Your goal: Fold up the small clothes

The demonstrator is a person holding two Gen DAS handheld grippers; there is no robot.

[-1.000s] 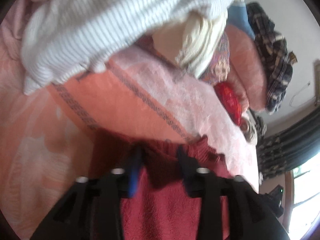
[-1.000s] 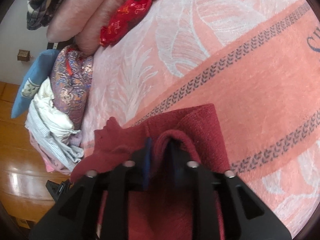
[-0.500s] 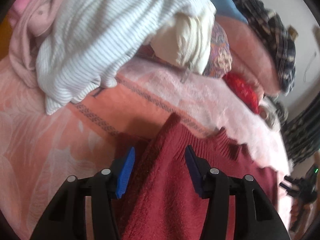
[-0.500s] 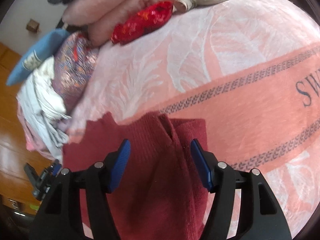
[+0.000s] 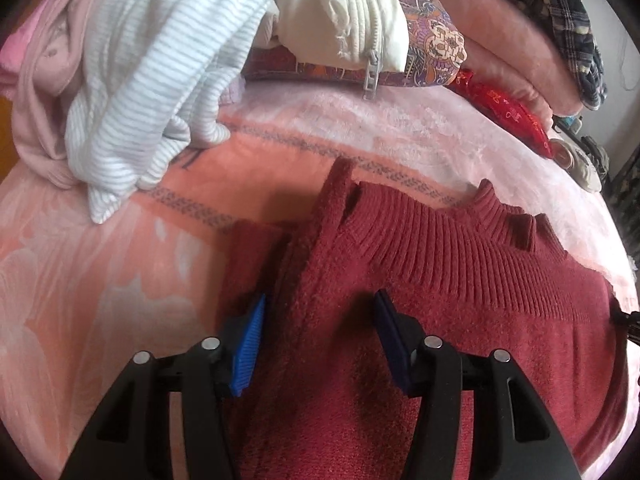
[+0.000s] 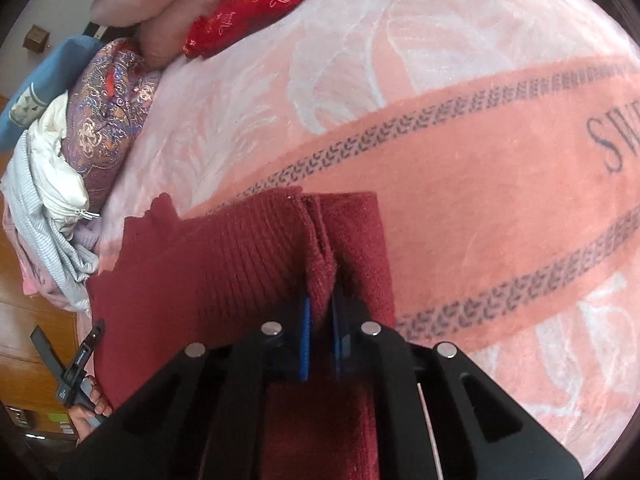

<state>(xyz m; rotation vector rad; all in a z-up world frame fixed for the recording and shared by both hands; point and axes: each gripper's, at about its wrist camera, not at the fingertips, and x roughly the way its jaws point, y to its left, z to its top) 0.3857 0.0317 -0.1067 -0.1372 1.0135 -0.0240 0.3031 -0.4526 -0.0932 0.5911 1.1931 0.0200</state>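
Covering the bed: pink blanket (image 6: pixel 500 208), bare and wide to the sweater's right.
Sweater: dark red sweater (image 5: pixel 460 320) flat on the blanket, ribbed hem edge toward the clothes pile (image 5: pixel 168 60).
Left gripper (image 5: pixel 318 336): spread wide over the sweater.
Right gripper (image 6: pixel 320 320): pinching a raised sweater fold.

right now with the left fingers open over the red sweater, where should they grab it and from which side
Probably the raised fold along the red sweater, beside its ribbed collar. It stands up as a ridge between the open left gripper, so coming straight down astride it suits. The right gripper already pinches a similar ridge.
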